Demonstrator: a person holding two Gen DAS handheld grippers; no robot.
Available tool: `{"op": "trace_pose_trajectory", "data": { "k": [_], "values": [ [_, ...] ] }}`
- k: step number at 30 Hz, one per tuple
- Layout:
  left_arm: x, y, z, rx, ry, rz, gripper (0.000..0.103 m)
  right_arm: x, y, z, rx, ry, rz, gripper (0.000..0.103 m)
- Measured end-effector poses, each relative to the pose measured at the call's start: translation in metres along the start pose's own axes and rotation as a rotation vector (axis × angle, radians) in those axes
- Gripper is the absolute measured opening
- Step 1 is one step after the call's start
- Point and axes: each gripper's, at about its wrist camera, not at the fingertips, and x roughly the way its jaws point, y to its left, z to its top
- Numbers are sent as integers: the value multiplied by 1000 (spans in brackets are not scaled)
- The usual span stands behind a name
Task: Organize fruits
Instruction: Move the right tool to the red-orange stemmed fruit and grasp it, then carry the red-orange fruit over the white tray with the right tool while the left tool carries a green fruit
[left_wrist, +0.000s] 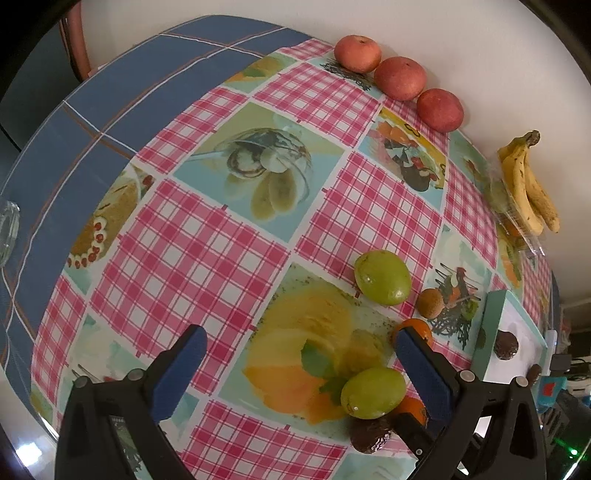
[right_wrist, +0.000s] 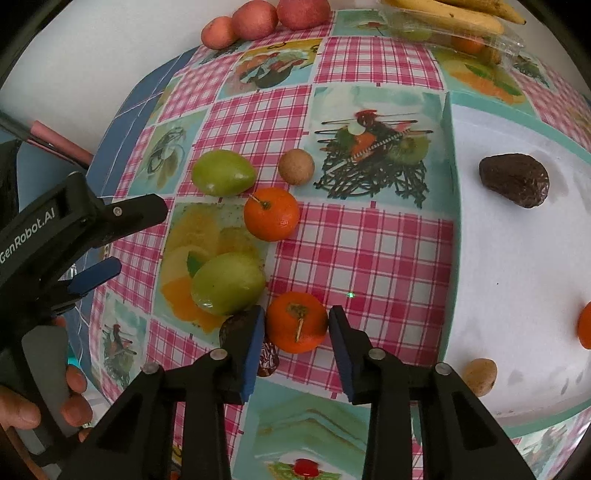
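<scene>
My right gripper (right_wrist: 296, 334) stands open around the near tangerine (right_wrist: 296, 322), one pad on each side with a sliver of gap, so nothing is held yet. To close well I should squeeze gently and centred, because the dark fruit (right_wrist: 242, 326) sits just left of the tangerine, partly hidden behind my left pad, and I think a skewed close would nudge it. The green fruit (right_wrist: 228, 282) lies just beyond and left of the tangerine, a second tangerine (right_wrist: 271, 213) farther beyond. The white tray (right_wrist: 498, 258), right of the tangerine, is its likely home. My left gripper (left_wrist: 295, 369) hangs wide open, empty.
</scene>
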Motion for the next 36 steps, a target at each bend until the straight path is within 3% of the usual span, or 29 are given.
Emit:
{"op": "trace_pose_trajectory", "data": {
  "k": [9, 19, 30, 34, 36],
  "values": [
    [7, -3, -2, -5, 53, -33, 103, -10, -6, 1, -6, -23, -49, 36],
    [17, -14, -12, 9, 132, -95, 101, -36, -27, 6, 45, -86, -46, 36],
    [30, -34, -25, 66, 205, -145, 74, -65, -50, 9, 96, -157, -62, 36],
    [35, -37, -27, 56, 223, -161, 56, -68, -54, 8, 103, -165, -62, 36],
    [36, -37, -28, 58, 224, -163, 55, -70, -54, 8, 102, -168, -62, 36]
  ]
}}
